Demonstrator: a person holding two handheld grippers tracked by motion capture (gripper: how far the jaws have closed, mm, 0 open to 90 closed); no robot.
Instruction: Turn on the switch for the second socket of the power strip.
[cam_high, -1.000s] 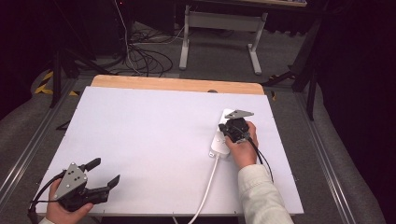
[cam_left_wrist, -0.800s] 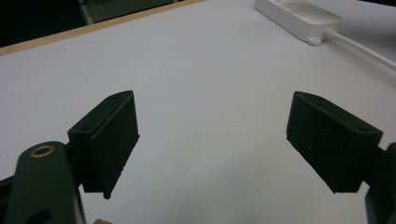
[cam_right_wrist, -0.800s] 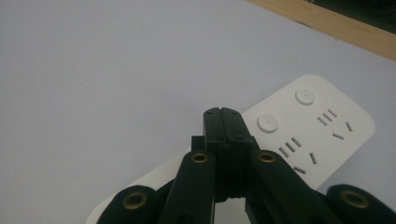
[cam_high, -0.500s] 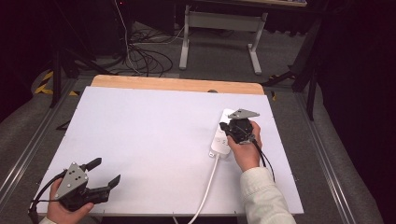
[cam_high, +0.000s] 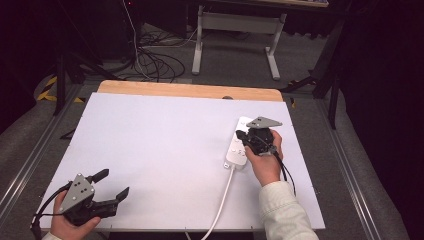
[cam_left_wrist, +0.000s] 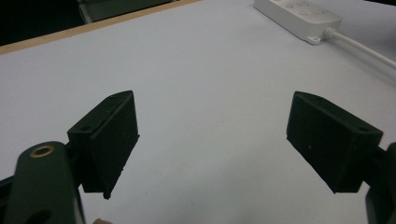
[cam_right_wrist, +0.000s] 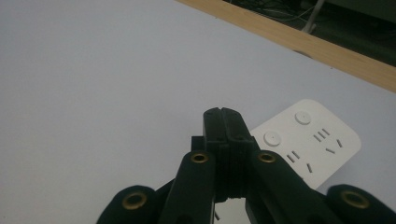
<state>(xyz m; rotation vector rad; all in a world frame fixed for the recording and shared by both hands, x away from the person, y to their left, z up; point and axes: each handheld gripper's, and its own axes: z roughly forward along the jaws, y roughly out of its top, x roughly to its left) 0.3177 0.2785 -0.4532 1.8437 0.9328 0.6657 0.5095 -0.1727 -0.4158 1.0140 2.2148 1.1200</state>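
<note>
A white power strip (cam_high: 237, 148) lies on the right half of the white table top (cam_high: 165, 145), its cable (cam_high: 220, 200) running toward the front edge. My right gripper (cam_high: 241, 135) hovers over the strip, jaws pressed together with nothing between them. In the right gripper view the shut gripper (cam_right_wrist: 221, 113) points past the strip's end (cam_right_wrist: 317, 140), which shows round buttons and socket slots. My left gripper (cam_high: 111, 184) rests near the front left corner, jaws wide apart and empty. The left gripper view looks between its black pads (cam_left_wrist: 114, 135) toward the far strip (cam_left_wrist: 299, 16).
A wooden strip (cam_high: 190, 91) edges the table's far side. Beyond it are floor cables (cam_high: 150, 60) and a grey table frame (cam_high: 235, 30). Metal rails (cam_high: 350, 165) flank the table.
My right gripper has lifted slightly and shifted to the right over the power strip, still shut. The left gripper has stayed put.
</note>
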